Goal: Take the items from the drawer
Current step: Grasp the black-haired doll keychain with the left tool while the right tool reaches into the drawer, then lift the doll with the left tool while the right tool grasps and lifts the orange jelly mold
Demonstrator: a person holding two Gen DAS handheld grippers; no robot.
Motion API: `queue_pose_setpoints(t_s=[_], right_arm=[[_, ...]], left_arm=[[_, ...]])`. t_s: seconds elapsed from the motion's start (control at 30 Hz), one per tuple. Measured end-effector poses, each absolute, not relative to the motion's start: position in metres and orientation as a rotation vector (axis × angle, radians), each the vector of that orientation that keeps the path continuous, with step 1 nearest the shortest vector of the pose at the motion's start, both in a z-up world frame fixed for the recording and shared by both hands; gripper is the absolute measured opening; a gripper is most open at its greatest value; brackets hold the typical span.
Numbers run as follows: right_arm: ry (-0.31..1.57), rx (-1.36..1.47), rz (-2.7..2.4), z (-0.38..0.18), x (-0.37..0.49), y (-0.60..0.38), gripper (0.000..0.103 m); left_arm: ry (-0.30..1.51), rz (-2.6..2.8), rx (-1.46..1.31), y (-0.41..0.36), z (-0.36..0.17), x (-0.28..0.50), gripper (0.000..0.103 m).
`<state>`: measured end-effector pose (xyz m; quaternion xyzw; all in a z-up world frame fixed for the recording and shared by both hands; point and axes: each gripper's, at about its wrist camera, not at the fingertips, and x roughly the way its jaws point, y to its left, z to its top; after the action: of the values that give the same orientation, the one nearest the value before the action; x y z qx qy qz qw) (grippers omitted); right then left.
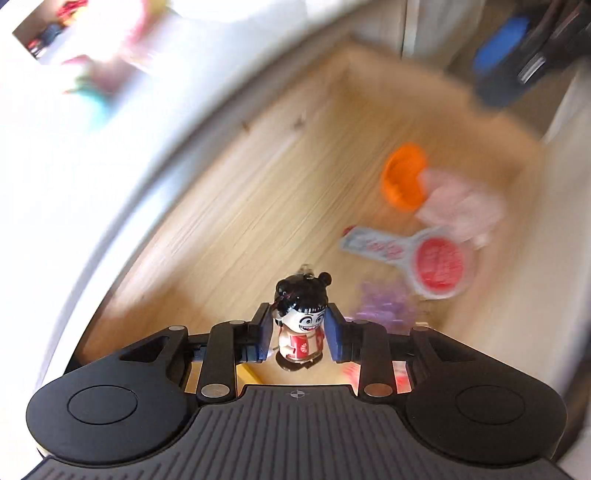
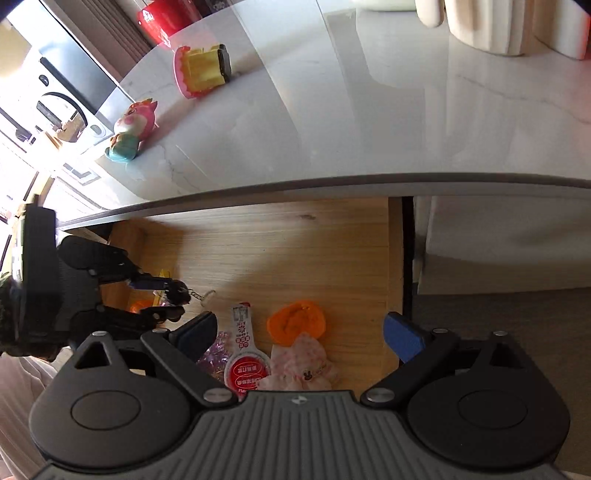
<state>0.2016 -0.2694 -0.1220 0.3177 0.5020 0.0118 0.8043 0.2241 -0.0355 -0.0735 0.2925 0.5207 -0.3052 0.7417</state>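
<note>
In the left wrist view my left gripper is shut on a small doll keychain with black hair buns and a red outfit, held above the wooden drawer. The right wrist view shows that left gripper at the drawer's left end with the doll between its fingers. My right gripper stands open over the drawer. Below it lie an orange piece, a pink cloth doll, a red-lidded sachet and purple beads.
A white marble tabletop overhangs the drawer. On it sit a pink and teal figure, a yellow and pink toy, a red box and cream vases. The left wrist view is motion-blurred.
</note>
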Motion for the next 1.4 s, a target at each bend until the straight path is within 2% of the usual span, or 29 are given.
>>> queue_pose_setpoints(t_s=[0.13, 0.3, 0.43, 0.83, 0.9, 0.93, 1.2, 1.4], right_arm=[[1.126, 0.667, 0.059, -0.124, 0.218, -0.254, 0.097], [1.224, 0.601, 0.057, -0.133, 0.255, -0.227, 0.092], [1.336, 0.551, 0.023, -0.155, 0.284, -0.211, 0.08], [1.54, 0.459, -0.007, -0.197, 0.308, -0.194, 0.079], [1.539, 0.445, 0.009, -0.197, 0.308, -0.192, 0.067], [1.54, 0.441, 0.011, -0.197, 0.307, -0.191, 0.058], [1.373, 0.415, 0.043, -0.146, 0.27, -0.193, 0.058], [1.098, 0.424, 0.149, -0.062, 0.211, -0.194, 0.058]], left_arm=[[1.109, -0.614, 0.336, 0.011, -0.041, 0.211, 0.034], [1.064, -0.56, 0.076, 0.053, -0.042, 0.2, 0.034], [1.054, -0.597, 0.09, 0.053, -0.04, 0.193, 0.034], [1.057, -0.634, 0.13, 0.033, -0.047, 0.18, 0.034], [1.055, -0.64, 0.129, 0.033, -0.046, 0.178, 0.034], [1.055, -0.642, 0.129, 0.033, -0.046, 0.179, 0.034], [1.064, -0.663, 0.134, 0.038, -0.046, 0.177, 0.034], [0.848, -0.573, 0.067, 0.039, 0.024, 0.195, 0.034]])
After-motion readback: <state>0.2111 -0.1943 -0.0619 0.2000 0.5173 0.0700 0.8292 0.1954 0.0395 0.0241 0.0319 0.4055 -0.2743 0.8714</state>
